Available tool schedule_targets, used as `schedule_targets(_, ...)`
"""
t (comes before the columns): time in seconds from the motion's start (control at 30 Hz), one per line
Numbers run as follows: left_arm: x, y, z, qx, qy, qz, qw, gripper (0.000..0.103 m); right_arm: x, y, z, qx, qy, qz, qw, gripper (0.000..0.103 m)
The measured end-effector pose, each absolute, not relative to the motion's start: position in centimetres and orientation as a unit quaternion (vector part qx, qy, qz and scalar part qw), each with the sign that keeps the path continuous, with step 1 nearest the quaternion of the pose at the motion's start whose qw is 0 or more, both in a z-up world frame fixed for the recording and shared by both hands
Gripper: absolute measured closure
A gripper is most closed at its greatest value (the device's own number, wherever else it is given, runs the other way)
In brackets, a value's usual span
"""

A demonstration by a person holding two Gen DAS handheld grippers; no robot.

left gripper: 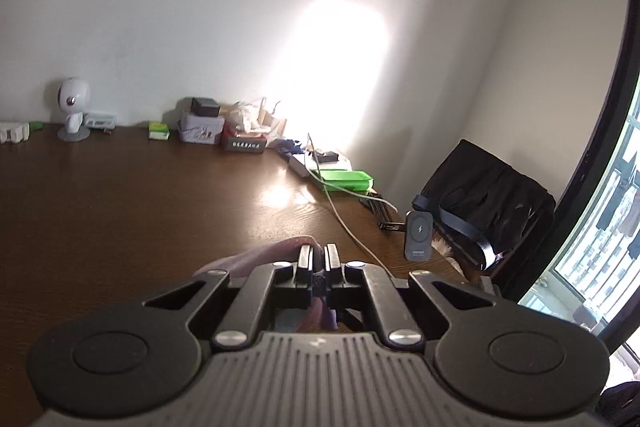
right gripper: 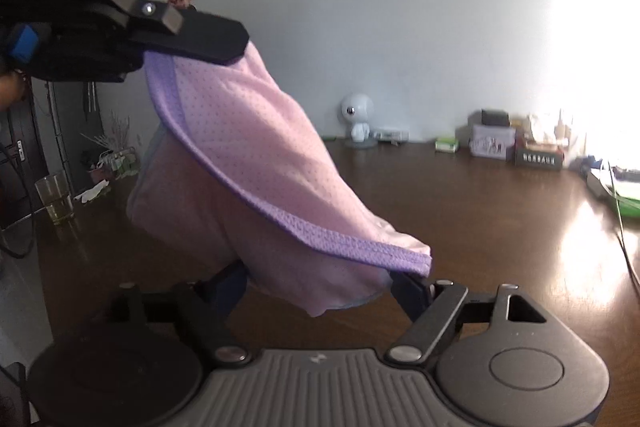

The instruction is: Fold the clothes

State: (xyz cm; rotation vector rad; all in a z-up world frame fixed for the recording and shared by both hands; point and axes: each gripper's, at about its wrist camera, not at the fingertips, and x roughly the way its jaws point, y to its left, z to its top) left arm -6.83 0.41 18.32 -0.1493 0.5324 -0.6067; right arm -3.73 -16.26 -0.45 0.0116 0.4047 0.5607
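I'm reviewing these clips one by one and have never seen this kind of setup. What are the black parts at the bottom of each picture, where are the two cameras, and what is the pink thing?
No robot arm is involved: a person holds a two-finger gripper in each hand, and each gripper carries a fisheye camera looking forward along its fingers. The black linkage at the bottom of each picture is that gripper's own body.

In the left wrist view, the left gripper has its fingers closed on a bit of the pink garment. The right wrist view shows that gripper from outside at upper left, with the garment hanging from it. The right gripper stands open, its fingers mostly hidden behind the cloth.

Below is a brown wooden table. Along the wall stand a white robot figurine, small boxes and a green tray. A drinking glass stands left.
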Motion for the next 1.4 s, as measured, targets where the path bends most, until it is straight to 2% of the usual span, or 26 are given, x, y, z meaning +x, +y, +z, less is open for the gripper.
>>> schedule_targets(0.07, -7.4, 0.2, 18.6, -0.066, 0.250, -0.279, 0.925, 0.098, -3.8, -16.2, 0.0, 0.020, 0.191, 0.282, 0.940, 0.065)
schedule_targets(0.1, -7.4, 0.3, 18.7, -0.068, 0.249, -0.272, 0.927, 0.098, -3.6, -16.4, 0.1, 0.035, 0.205, 0.284, 0.936, 0.099)
schedule_targets(0.2, -8.0, 0.5, 19.3, -0.079, 0.231, -0.271, 0.931, 0.098, -4.0, -18.6, 1.2, 0.088, 0.191, 0.260, 0.942, 0.098)
schedule_targets(0.33, -8.6, -0.2, 20.6, -0.072, 0.203, -0.288, 0.933, 0.098, -6.6, -22.2, 4.5, 0.099, 0.127, 0.228, 0.960, 0.098)
schedule_targets(0.47, -8.0, -1.2, 21.3, -0.054, 0.193, -0.296, 0.934, 0.098, -8.0, -24.0, 7.1, 0.092, 0.096, 0.209, 0.969, 0.098)
schedule_targets(0.6, -6.7, -1.2, 20.5, -0.049, 0.203, -0.292, 0.933, 0.098, -7.0, -23.2, 7.6, 0.044, 0.167, 0.250, 0.953, 0.098)
schedule_targets(0.8, -3.7, -1.3, 15.0, -0.029, 0.274, -0.248, 0.929, 0.098, -8.0, -21.8, 5.1, 0.040, 0.250, 0.239, 0.937, 0.097)
schedule_targets(0.87, -3.0, -1.4, 12.8, -0.015, 0.299, -0.237, 0.924, 0.098, -8.2, -21.5, 3.9, 0.037, 0.278, 0.244, 0.928, 0.095)
schedule_targets(0.9, -2.8, -1.4, 11.9, -0.009, 0.309, -0.232, 0.922, 0.098, -8.2, -21.4, 3.1, 0.032, 0.294, 0.242, 0.924, 0.090)
schedule_targets(0.97, -3.1, -1.0, 11.0, -0.008, 0.312, -0.228, 0.922, 0.091, -8.6, -21.4, 1.8, 0.030, 0.318, 0.238, 0.917, 0.088)
schedule_targets(1.0, -3.5, -0.6, 10.9, -0.006, 0.311, -0.231, 0.922, 0.089, -9.1, -21.6, 1.3, 0.034, 0.324, 0.237, 0.915, 0.084)
schedule_targets(1.03, -3.9, -0.2, 10.9, -0.007, 0.306, -0.237, 0.922, 0.078, -9.3, -22.1, 1.1, 0.040, 0.323, 0.237, 0.915, 0.076)
schedule_targets(1.07, -4.3, -0.1, 10.7, -0.003, 0.304, -0.244, 0.921, 0.059, -9.7, -22.6, 1.1, 0.044, 0.318, 0.235, 0.918, 0.071)
schedule_targets(1.13, -4.9, -1.1, 9.8, 0.025, 0.311, -0.268, 0.912, 0.042, -10.0, -23.5, 1.4, 0.039, 0.304, 0.232, 0.923, 0.054)
schedule_targets(1.3, -6.4, -3.7, 7.5, 0.093, 0.325, -0.325, 0.883, 0.038, -9.4, -23.6, 1.7, 0.010, 0.287, 0.257, 0.923, 0.045)
schedule_targets(1.4, -6.3, -4.7, 6.0, 0.125, 0.337, -0.341, 0.869, 0.040, -8.3, -22.2, 1.1, -0.020, 0.298, 0.263, 0.918, 0.046)
